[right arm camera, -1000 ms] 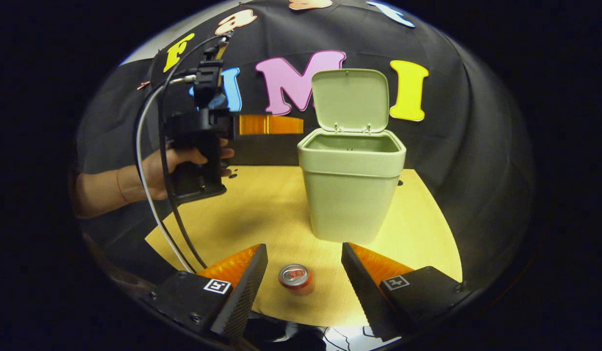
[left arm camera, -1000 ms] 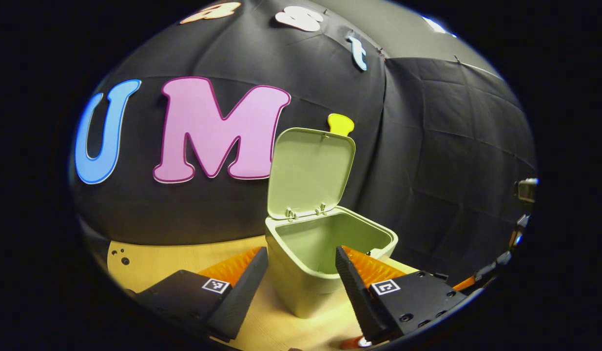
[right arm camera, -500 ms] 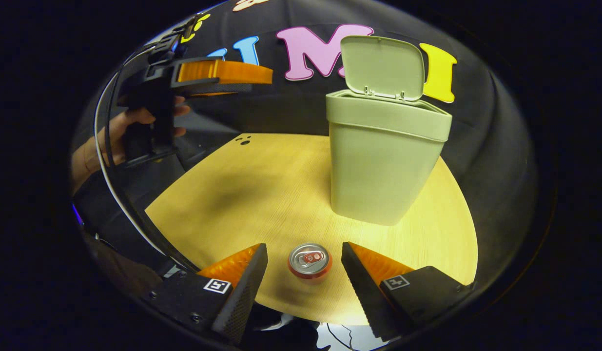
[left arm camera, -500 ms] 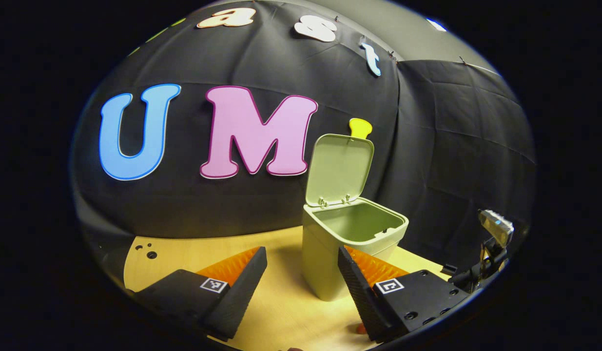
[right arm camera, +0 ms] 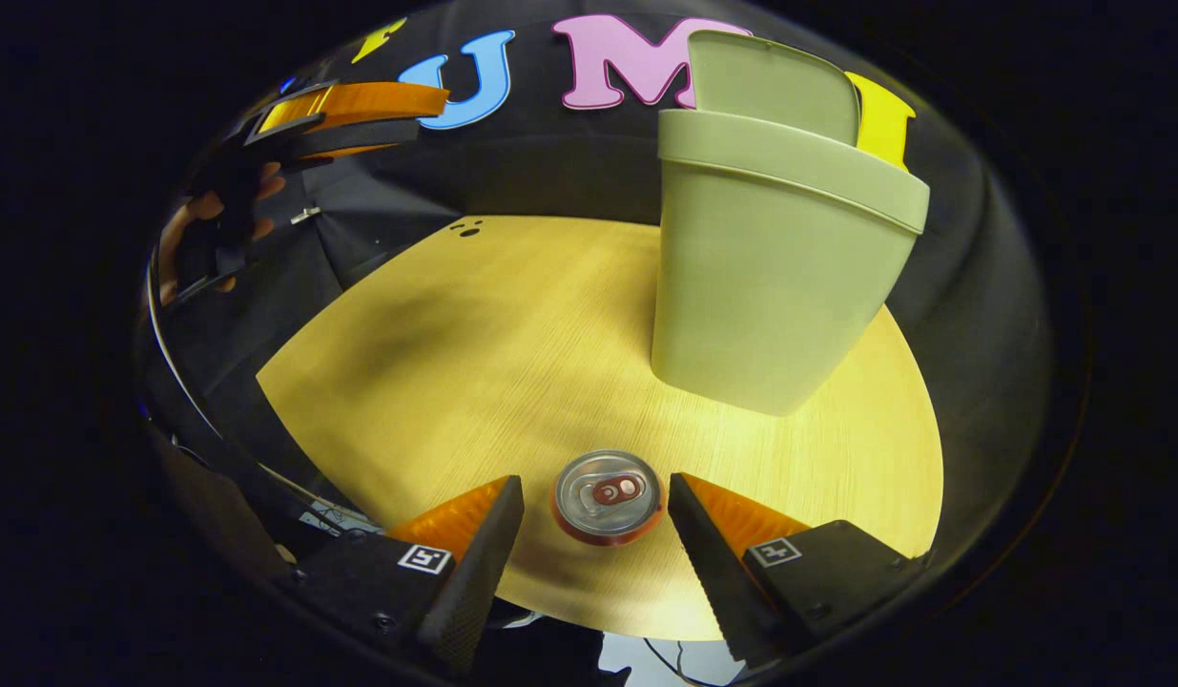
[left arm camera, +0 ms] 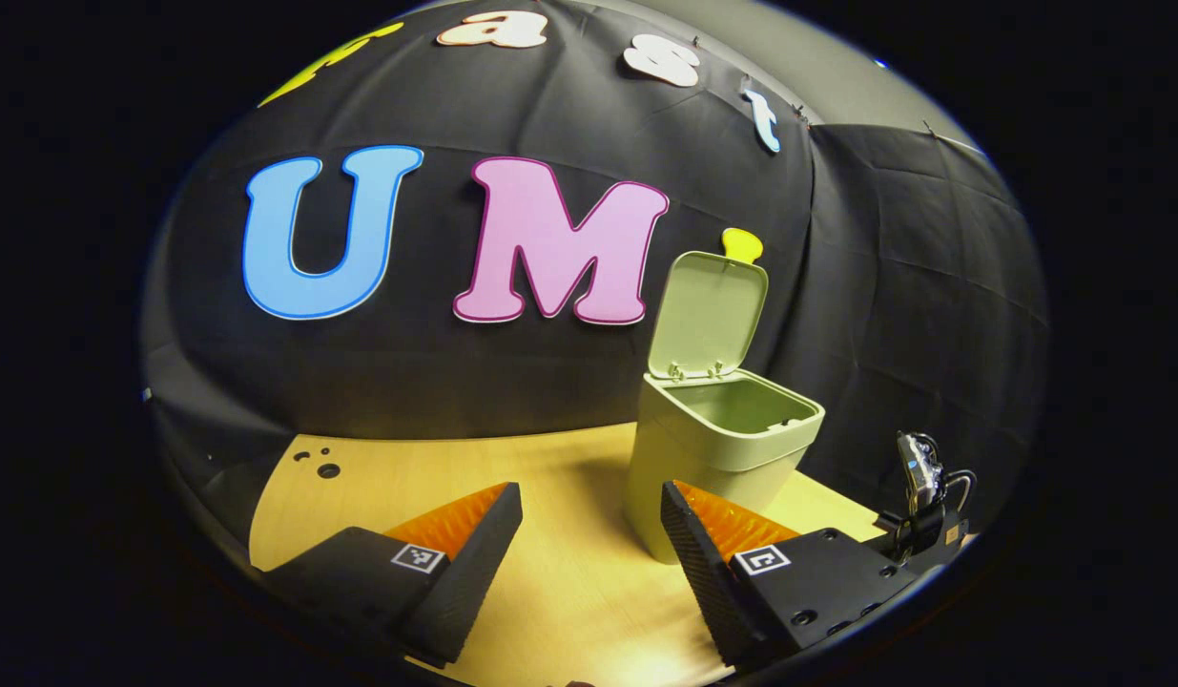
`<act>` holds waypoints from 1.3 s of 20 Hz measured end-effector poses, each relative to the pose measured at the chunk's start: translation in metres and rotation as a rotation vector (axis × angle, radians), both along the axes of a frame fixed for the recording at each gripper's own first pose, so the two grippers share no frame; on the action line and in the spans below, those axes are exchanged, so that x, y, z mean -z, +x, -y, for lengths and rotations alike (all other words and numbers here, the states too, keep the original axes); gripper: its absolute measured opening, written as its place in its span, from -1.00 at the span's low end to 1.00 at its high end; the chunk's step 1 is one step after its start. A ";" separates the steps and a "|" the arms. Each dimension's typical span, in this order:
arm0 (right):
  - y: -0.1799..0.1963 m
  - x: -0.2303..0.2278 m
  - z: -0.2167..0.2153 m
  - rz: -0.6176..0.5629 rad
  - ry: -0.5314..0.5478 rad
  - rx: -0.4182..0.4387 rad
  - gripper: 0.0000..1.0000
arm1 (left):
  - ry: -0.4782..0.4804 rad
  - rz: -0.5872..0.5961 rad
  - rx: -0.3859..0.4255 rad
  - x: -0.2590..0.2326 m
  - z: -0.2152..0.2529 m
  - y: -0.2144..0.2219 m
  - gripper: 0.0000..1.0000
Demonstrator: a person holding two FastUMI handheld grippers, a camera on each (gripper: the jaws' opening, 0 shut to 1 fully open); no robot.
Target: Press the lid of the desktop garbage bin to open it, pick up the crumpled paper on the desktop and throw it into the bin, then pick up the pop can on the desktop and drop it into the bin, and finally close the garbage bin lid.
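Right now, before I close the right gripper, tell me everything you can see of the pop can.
The red pop can with a silver metal top stands upright on the light wooden desktop, seen from above. Its pull tab lies flat, apparently unopened. It sits between the open fingers of the right gripper, with a gap on each side, so neither touches it. The pale green plastic bin, lid raised, stands farther back, apart from the can.
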State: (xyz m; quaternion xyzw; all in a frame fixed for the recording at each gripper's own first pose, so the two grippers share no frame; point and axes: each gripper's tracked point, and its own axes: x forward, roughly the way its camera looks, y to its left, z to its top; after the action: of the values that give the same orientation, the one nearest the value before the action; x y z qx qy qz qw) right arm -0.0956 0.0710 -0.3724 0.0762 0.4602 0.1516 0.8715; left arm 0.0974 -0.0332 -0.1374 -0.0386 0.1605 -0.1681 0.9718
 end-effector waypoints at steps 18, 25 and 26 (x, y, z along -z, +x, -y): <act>0.003 0.022 -0.005 -0.084 -0.089 0.089 0.66 | -0.029 -0.040 0.019 0.030 -0.051 -0.022 0.89; 0.033 -0.045 -0.011 -0.010 -0.010 0.158 0.66 | -0.071 -0.065 0.023 0.042 -0.060 -0.030 0.89; 0.042 -0.060 -0.007 0.014 -0.005 0.162 0.65 | -0.072 -0.065 0.021 0.043 -0.061 -0.031 0.89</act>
State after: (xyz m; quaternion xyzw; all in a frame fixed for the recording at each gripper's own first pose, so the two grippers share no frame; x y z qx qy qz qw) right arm -0.0537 0.0776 -0.3120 0.1101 0.4468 0.0801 0.8842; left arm 0.0667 0.0280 -0.1806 -0.0775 0.1862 -0.1828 0.9622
